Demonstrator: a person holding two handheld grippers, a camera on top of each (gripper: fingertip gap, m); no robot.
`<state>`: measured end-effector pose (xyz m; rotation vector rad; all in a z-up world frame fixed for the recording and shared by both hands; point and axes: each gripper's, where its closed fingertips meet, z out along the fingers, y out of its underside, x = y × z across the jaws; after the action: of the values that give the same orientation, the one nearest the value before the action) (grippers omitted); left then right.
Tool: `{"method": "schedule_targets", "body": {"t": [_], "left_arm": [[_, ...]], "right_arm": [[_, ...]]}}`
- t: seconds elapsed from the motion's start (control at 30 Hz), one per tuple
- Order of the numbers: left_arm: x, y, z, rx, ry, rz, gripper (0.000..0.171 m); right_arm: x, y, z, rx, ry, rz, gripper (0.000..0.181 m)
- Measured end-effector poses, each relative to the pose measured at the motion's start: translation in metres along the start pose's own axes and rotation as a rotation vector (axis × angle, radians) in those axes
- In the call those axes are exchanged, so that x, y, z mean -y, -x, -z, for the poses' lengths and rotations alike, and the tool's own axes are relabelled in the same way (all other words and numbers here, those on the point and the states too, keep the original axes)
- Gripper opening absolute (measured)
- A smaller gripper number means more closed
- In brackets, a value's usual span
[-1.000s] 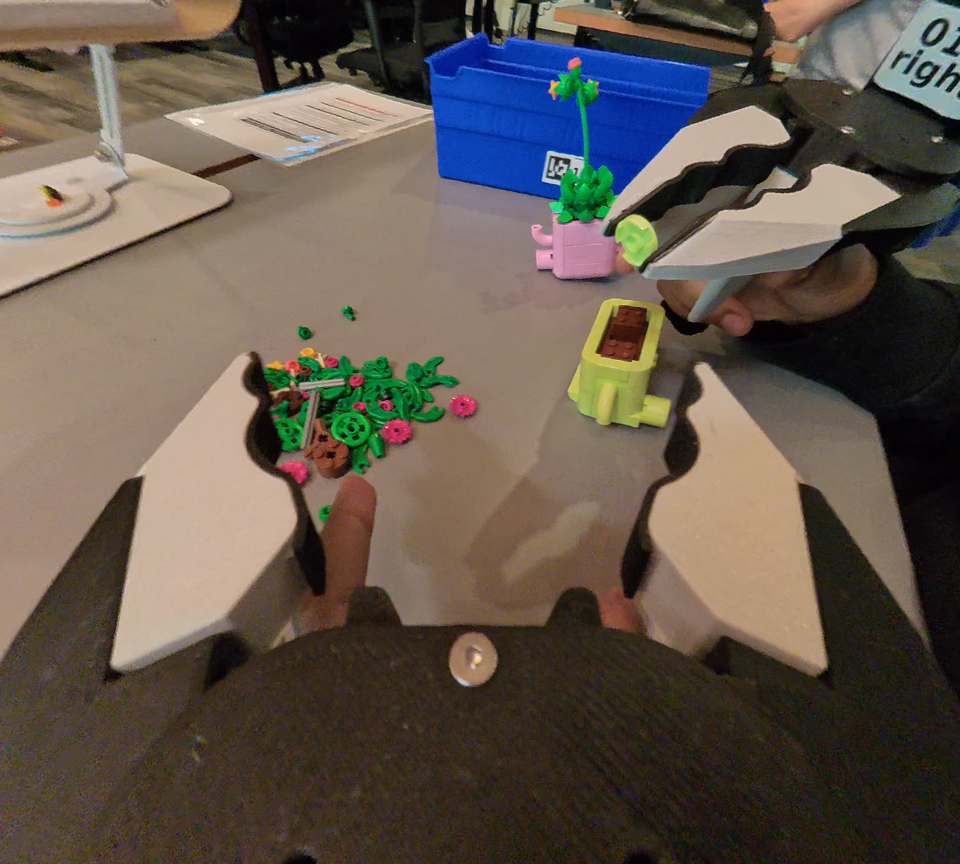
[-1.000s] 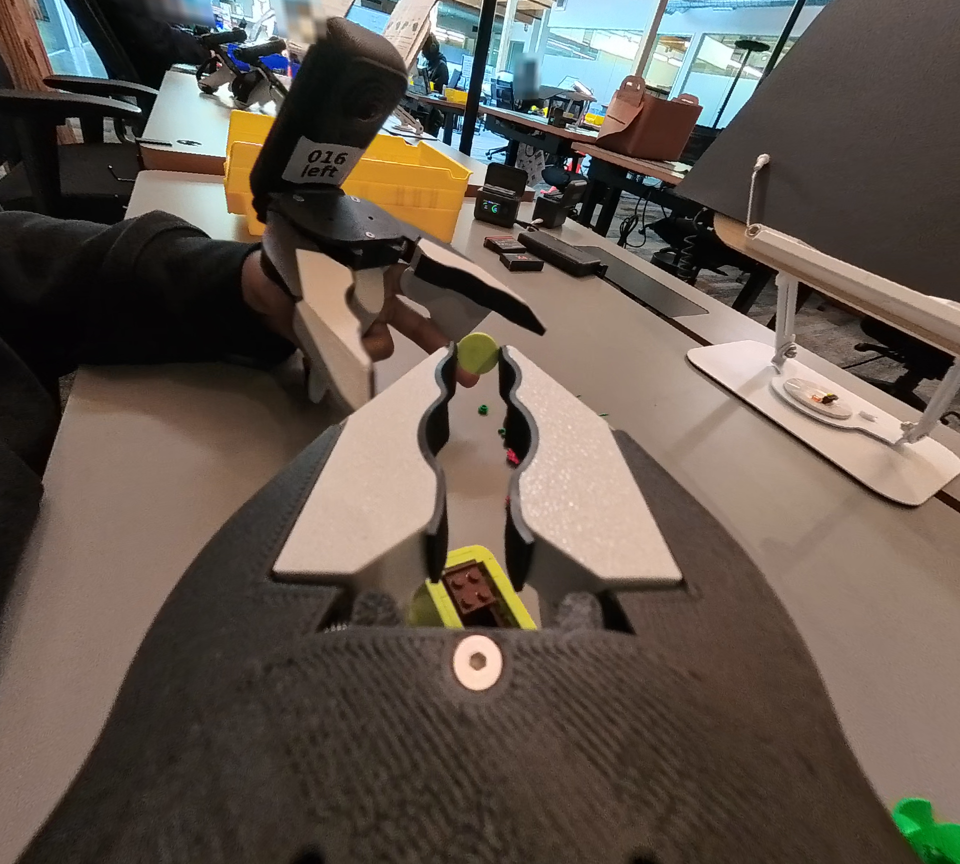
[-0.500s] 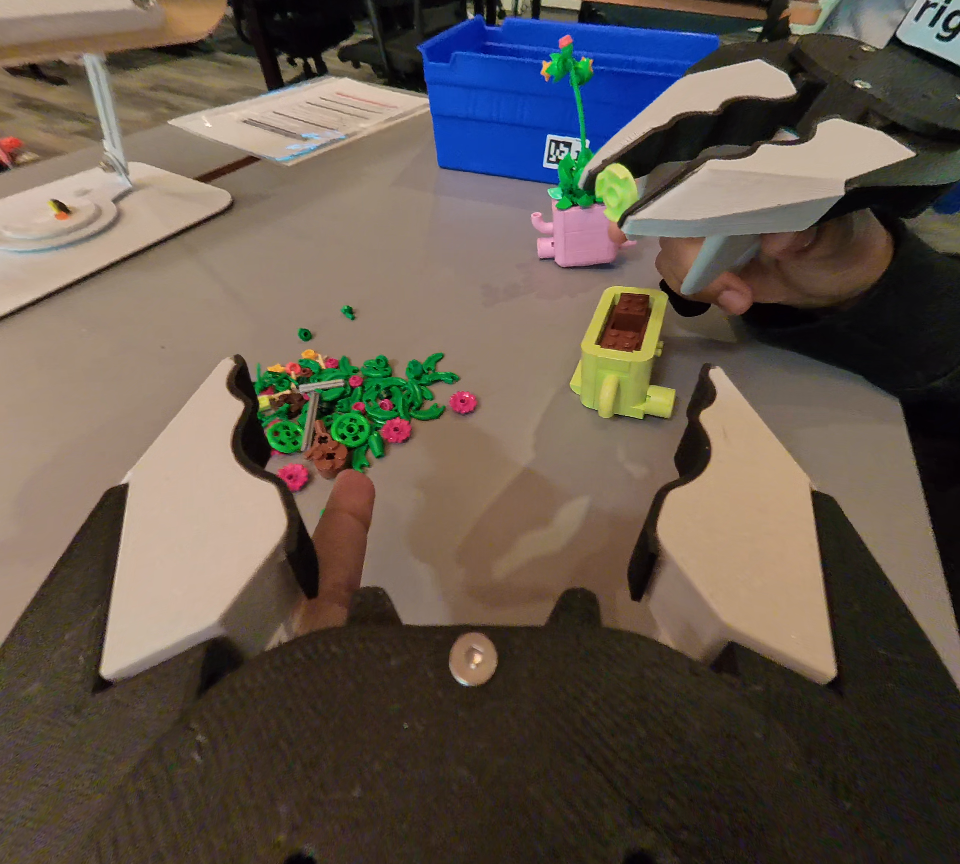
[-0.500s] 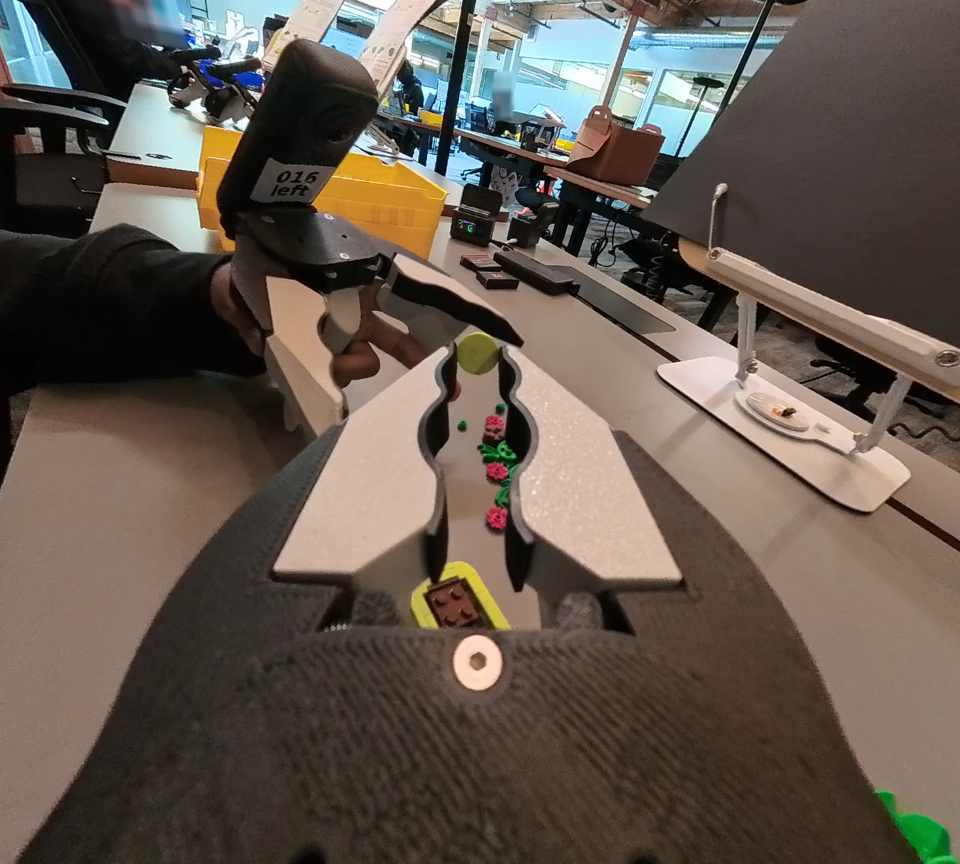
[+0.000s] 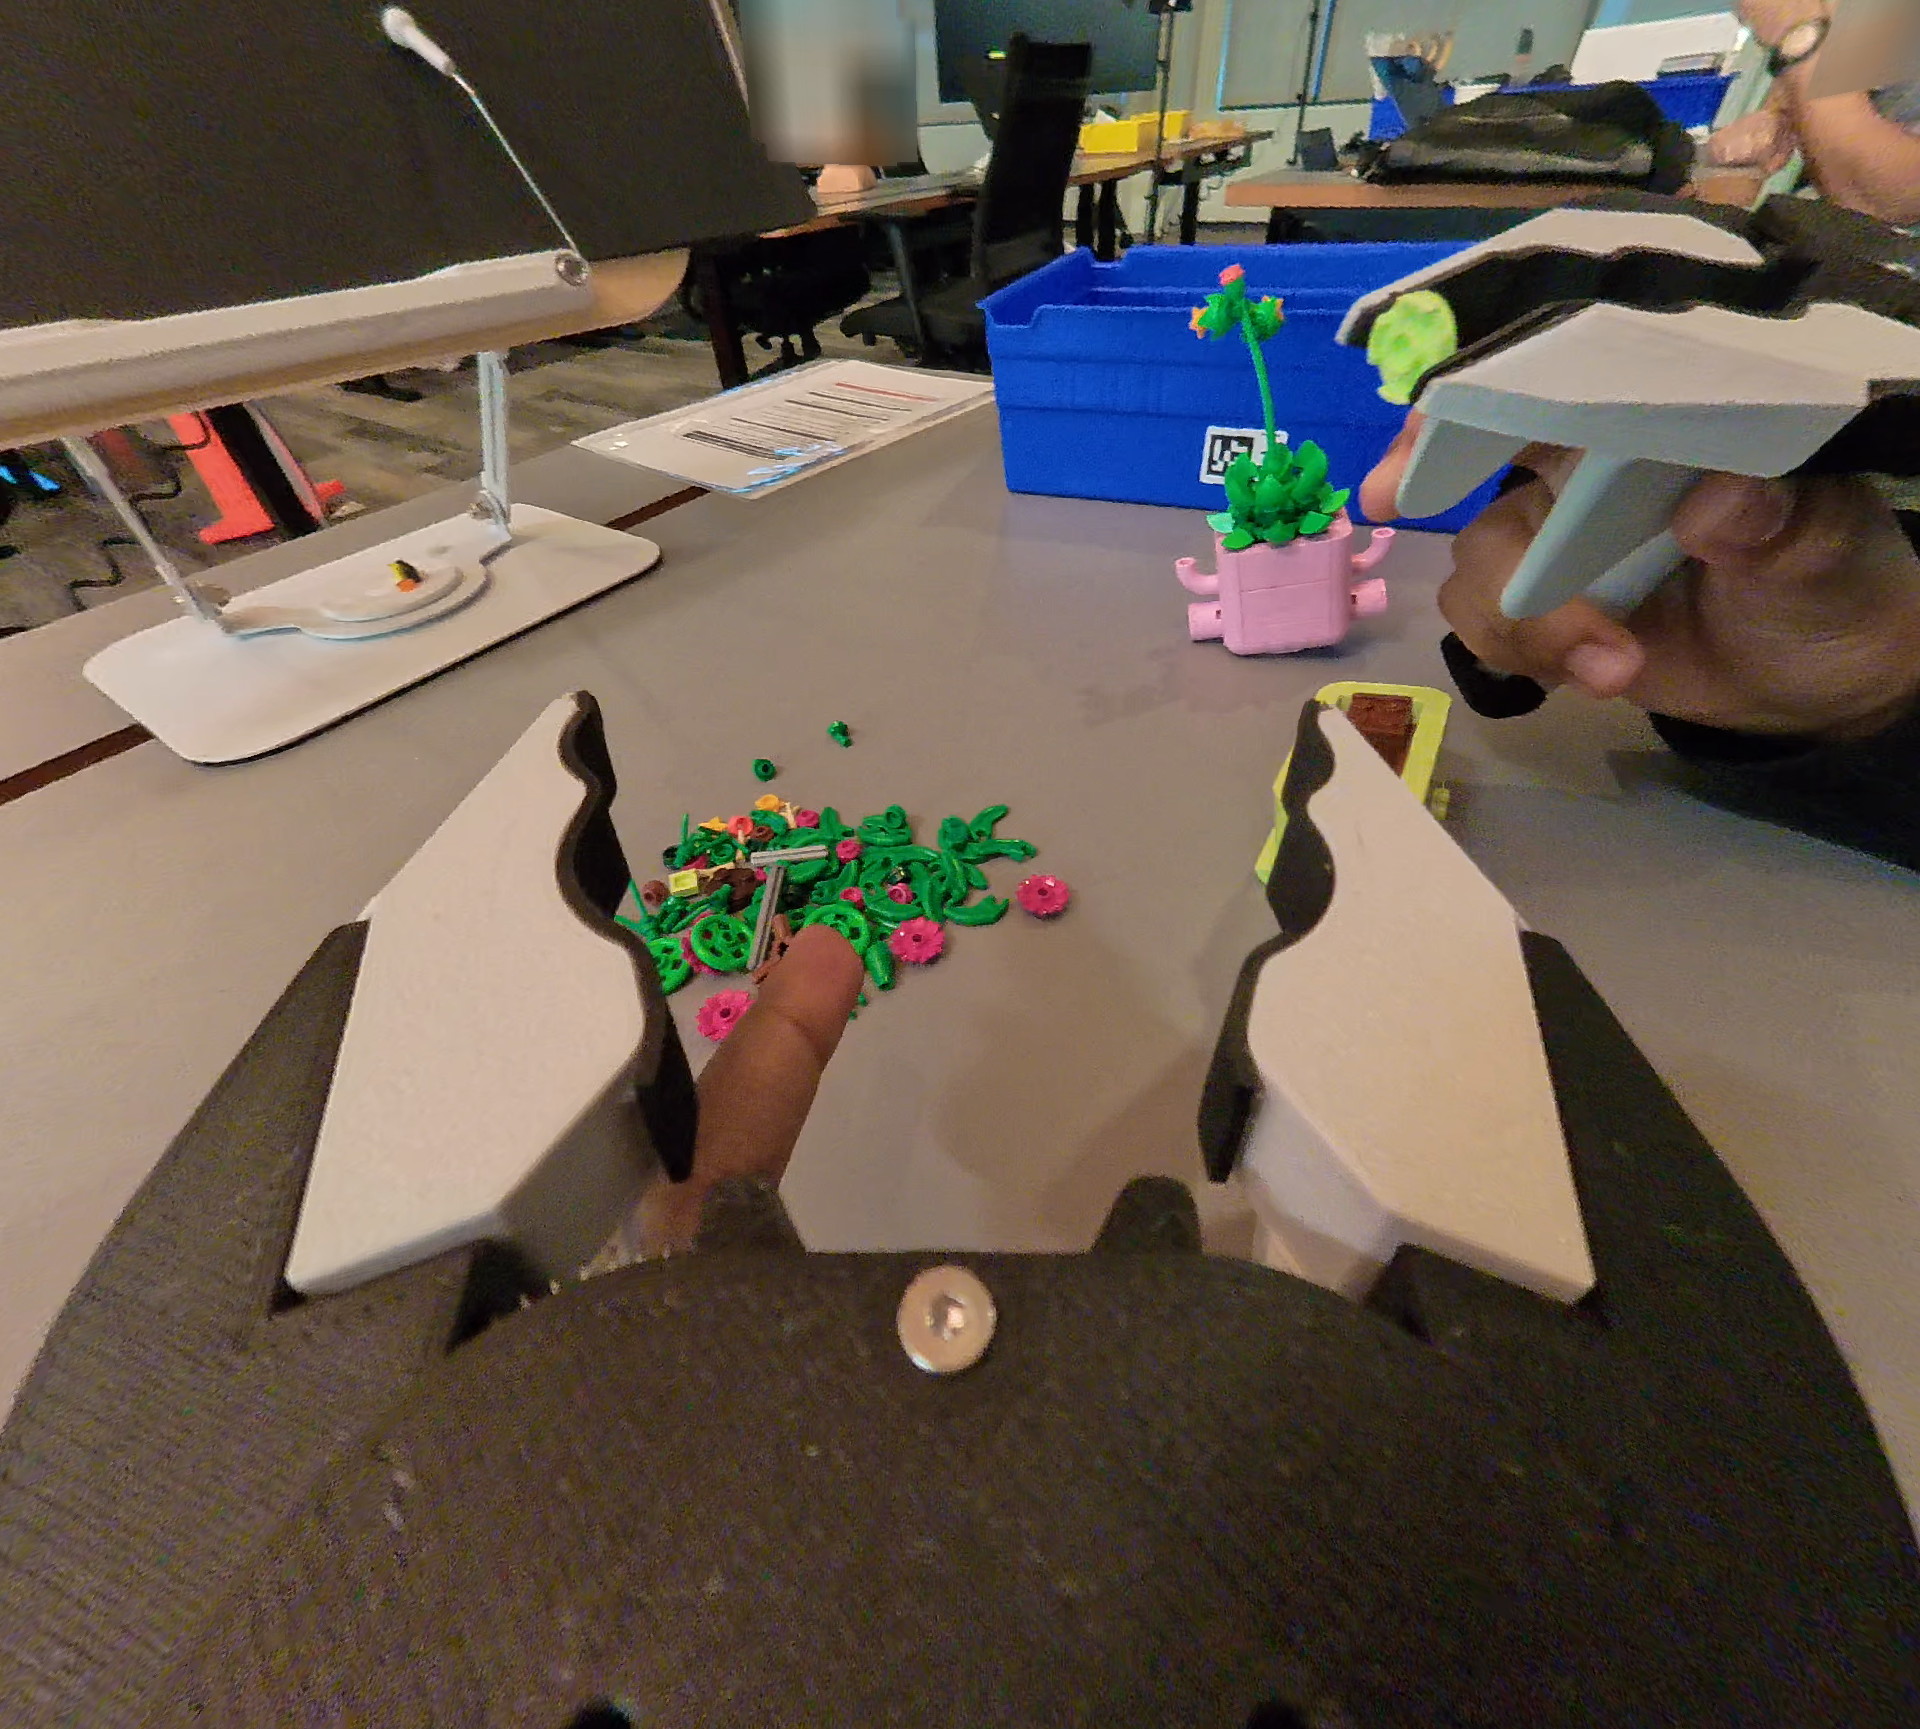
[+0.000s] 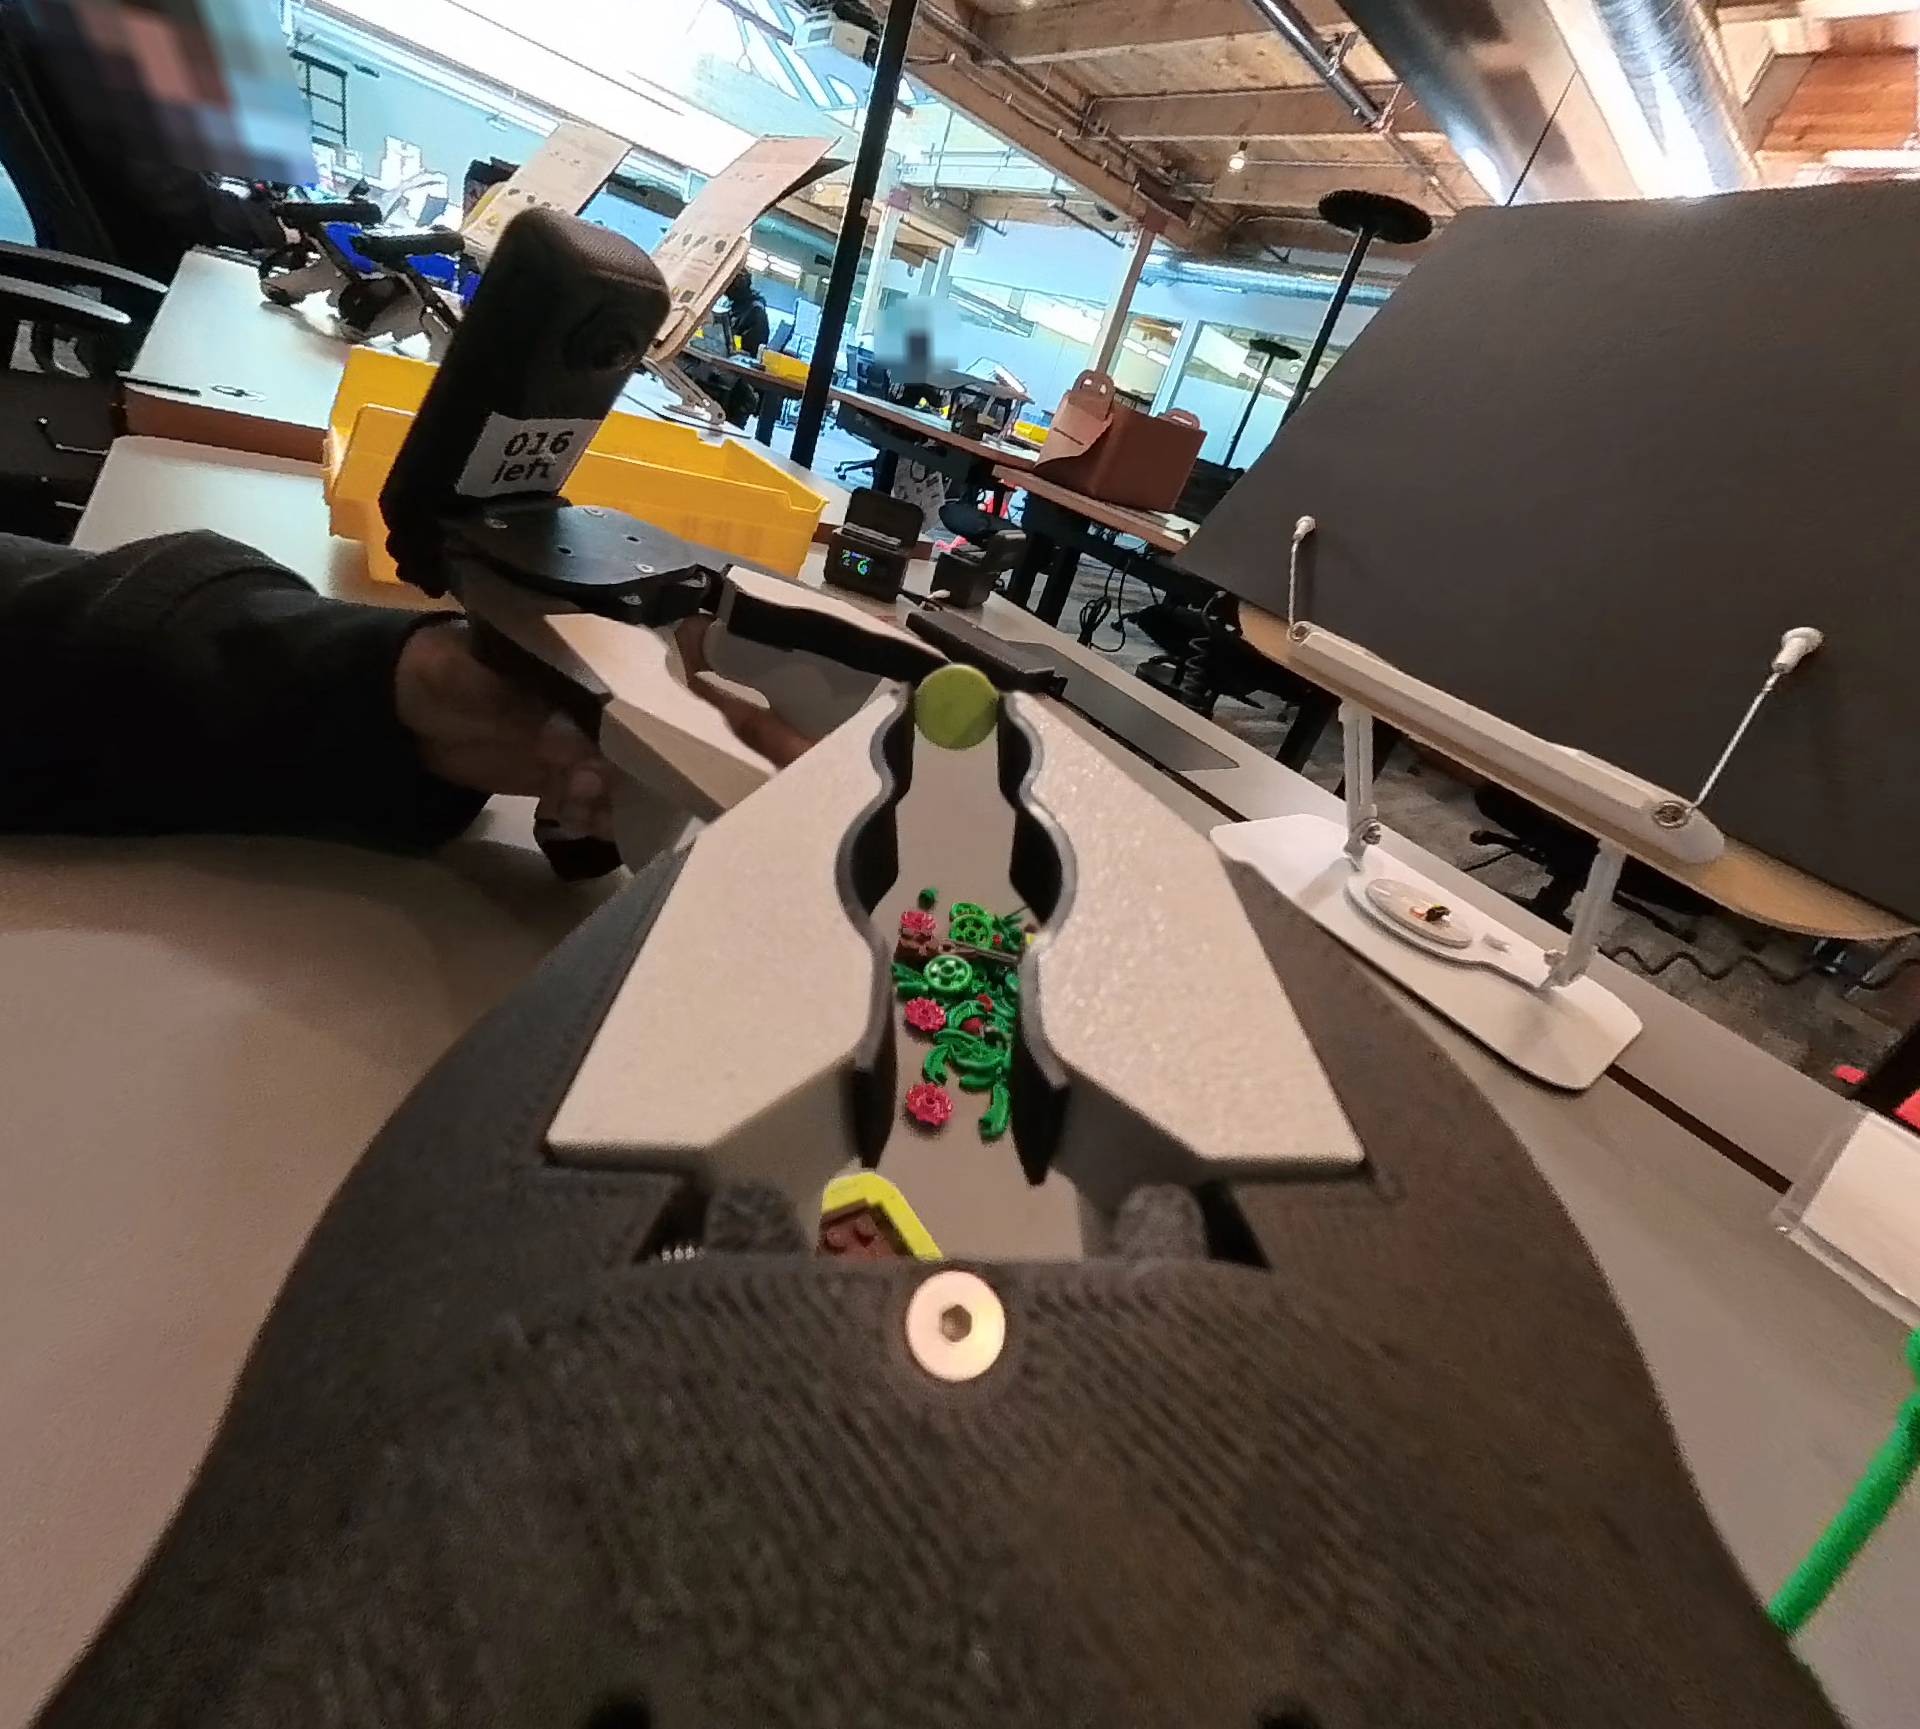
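Right wrist view: my right gripper (image 6: 957,711) pinches a light, stiff lime round brick piece (image 6: 955,708) by its edges; my left gripper (image 5: 940,858) hangs wide apart, empty, above the loose pile of small brick pieces (image 5: 831,890).

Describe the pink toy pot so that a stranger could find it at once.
Start at the blue plastic bin at the far edge of the grey table. Just in front of it stands the small pink brick-built pot. Unlike the lime-green pot nearby, it carries a tall green stem with a flower.
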<state>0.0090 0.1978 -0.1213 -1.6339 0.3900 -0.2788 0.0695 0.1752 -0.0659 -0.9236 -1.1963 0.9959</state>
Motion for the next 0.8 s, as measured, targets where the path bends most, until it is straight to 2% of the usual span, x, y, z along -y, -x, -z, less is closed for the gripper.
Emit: {"method": "schedule_targets", "body": {"t": [0.2,0.33,0.47,0.6,0.7,0.77,0.8], "left_arm": [[0.015,0.002,0.007,-0.001,-0.087,0.056,0.116],[0.016,-0.002,0.007,-0.019,-0.093,0.08,0.115],[0.014,-0.004,0.004,-0.028,-0.067,0.021,0.115],[0.019,0.013,0.004,0.015,-0.061,0.013,0.111],[0.014,0.03,0.01,0.031,-0.051,0.045,0.093],[0.01,0.042,0.016,0.059,-0.048,0.08,0.069],[0.009,0.048,0.018,0.083,-0.046,0.087,0.062]], "right_arm": [[0.009,-0.003,0.0,-0.062,-0.049,0.001,0.014],[0.012,-0.005,-0.002,-0.108,-0.049,-0.006,0.014],[0.008,-0.015,0.0,-0.176,0.008,-0.035,0.014],[-0.015,-0.022,-0.006,-0.2,0.169,-0.071,0.014],[-0.035,-0.026,-0.017,-0.185,0.316,-0.075,0.013],[-0.044,-0.034,-0.027,-0.197,0.383,-0.095,0.013],[-0.05,-0.039,-0.032,-0.195,0.422,-0.121,0.013]]}}
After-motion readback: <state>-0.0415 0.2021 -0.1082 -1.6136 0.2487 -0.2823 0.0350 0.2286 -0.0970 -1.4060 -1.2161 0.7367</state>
